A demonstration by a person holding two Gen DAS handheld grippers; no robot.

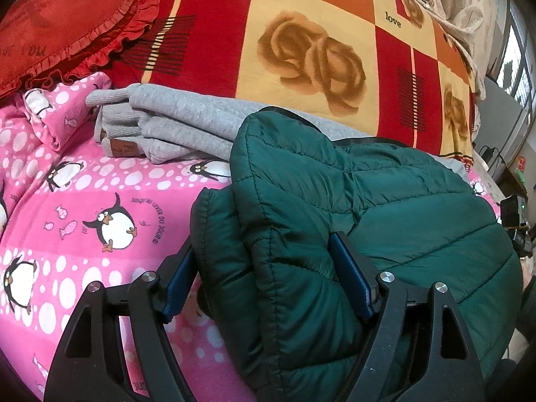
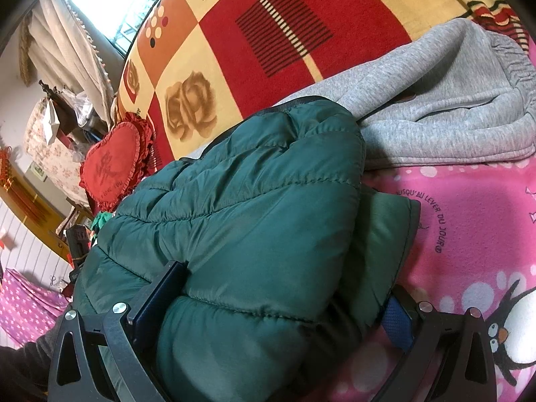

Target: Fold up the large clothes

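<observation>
A dark green puffer jacket (image 1: 385, 207) lies folded in a thick bundle on the pink penguin blanket (image 1: 83, 207). My left gripper (image 1: 264, 264) is shut on the bundle's left end, its blue pads pressing both sides of the padded layers. In the right wrist view the same jacket (image 2: 254, 201) fills the middle. My right gripper (image 2: 284, 291) is shut on the bundle's right end, with one pad on top of the fold and the other under it. A folded grey sweatshirt (image 1: 181, 127) lies just behind the jacket and also shows in the right wrist view (image 2: 445, 120).
A red, yellow and orange rose blanket (image 1: 301, 43) rises behind the clothes. A red heart-shaped cushion (image 1: 63, 23) sits at the back left. A rolled pink penguin cloth (image 1: 63, 107) lies beside the sweatshirt. Curtains, a window and room clutter (image 2: 63, 100) are beyond the bed.
</observation>
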